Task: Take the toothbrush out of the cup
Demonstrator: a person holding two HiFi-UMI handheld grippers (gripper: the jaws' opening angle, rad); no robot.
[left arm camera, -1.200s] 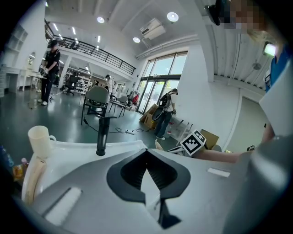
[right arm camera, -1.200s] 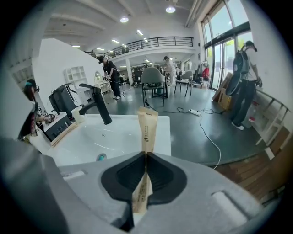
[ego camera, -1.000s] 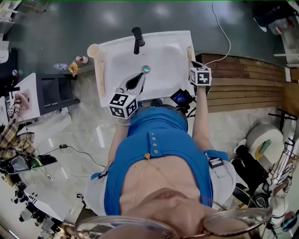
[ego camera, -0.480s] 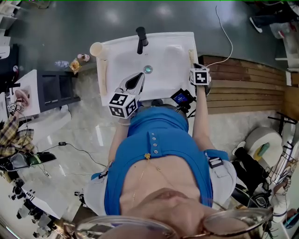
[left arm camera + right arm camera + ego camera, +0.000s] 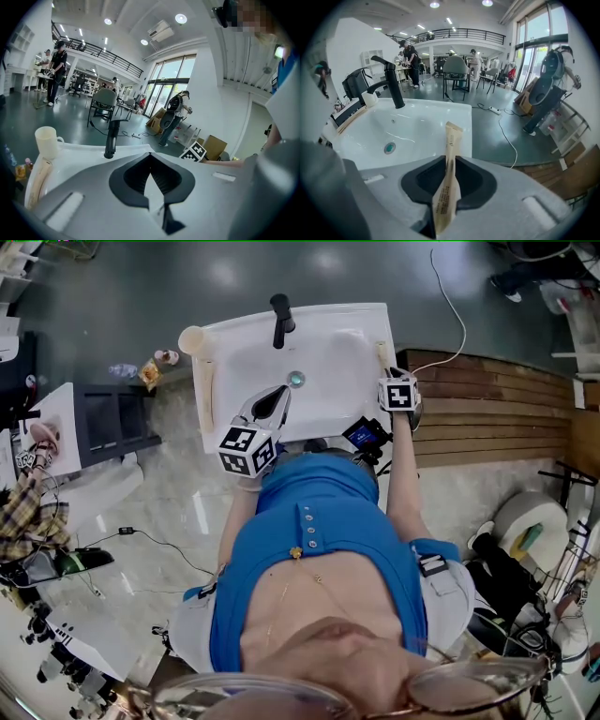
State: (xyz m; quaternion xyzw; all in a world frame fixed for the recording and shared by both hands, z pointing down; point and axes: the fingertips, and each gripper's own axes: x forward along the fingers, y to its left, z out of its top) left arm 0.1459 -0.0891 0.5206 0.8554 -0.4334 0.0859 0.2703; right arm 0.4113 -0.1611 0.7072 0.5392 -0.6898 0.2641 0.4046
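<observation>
My right gripper (image 5: 443,199) is shut on a toothbrush in a beige paper wrapper (image 5: 449,164). The toothbrush sticks up between the jaws, tilted over the front right corner of the white sink (image 5: 422,119). In the head view the right gripper (image 5: 389,376) hangs at the sink's right rim, with the wrapped toothbrush (image 5: 382,352) reaching along that rim. The cream cup (image 5: 190,339) stands on the sink's back left corner, also seen as the cup (image 5: 47,141) in the left gripper view. My left gripper (image 5: 280,397) is shut and empty over the sink's front; its jaws (image 5: 151,187) meet.
A black faucet (image 5: 278,320) rises at the back of the sink, and a drain (image 5: 389,148) lies in the basin. Another beige wrapped strip (image 5: 37,180) lies along the left rim. Wooden decking (image 5: 497,404) lies to the right. People stand in the hall behind.
My right gripper has sunk a little toward the sink's right rim, still holding the wrapped toothbrush. The left gripper has stayed where it was.
</observation>
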